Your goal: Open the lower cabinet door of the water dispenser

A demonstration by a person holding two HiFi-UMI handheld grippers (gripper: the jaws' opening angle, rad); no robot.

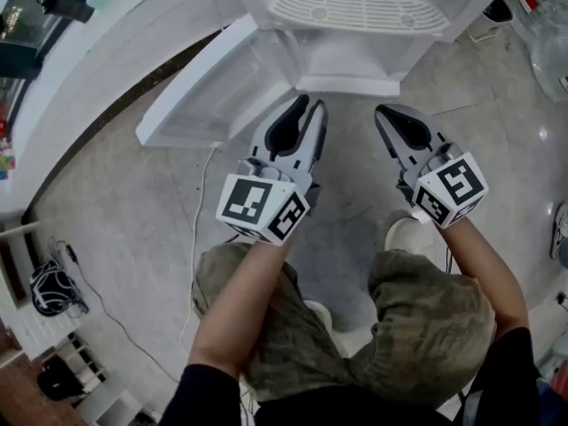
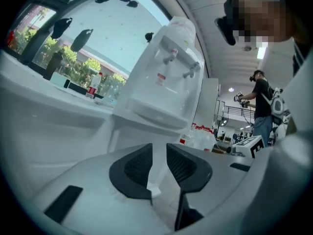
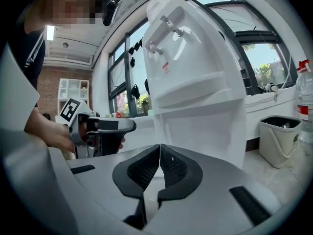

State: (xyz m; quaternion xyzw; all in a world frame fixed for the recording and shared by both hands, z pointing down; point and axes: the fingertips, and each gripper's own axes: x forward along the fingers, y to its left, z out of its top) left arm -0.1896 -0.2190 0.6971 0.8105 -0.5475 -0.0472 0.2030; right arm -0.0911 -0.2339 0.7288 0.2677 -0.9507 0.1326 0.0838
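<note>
The lower cabinet door (image 1: 200, 96) is seen swung open at eleven o'clock; opening is judged finished. The left gripper (image 1: 311, 105) jaws are held slightly spread, empty; the right gripper (image 1: 382, 114) jaws are pressed together. Only withdrawal is needed.

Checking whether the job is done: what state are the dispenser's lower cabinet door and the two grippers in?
lower cabinet door: open, swung out to the left in the head view.
left gripper: jaws a little apart, nothing between them.
right gripper: shut, empty.
</note>
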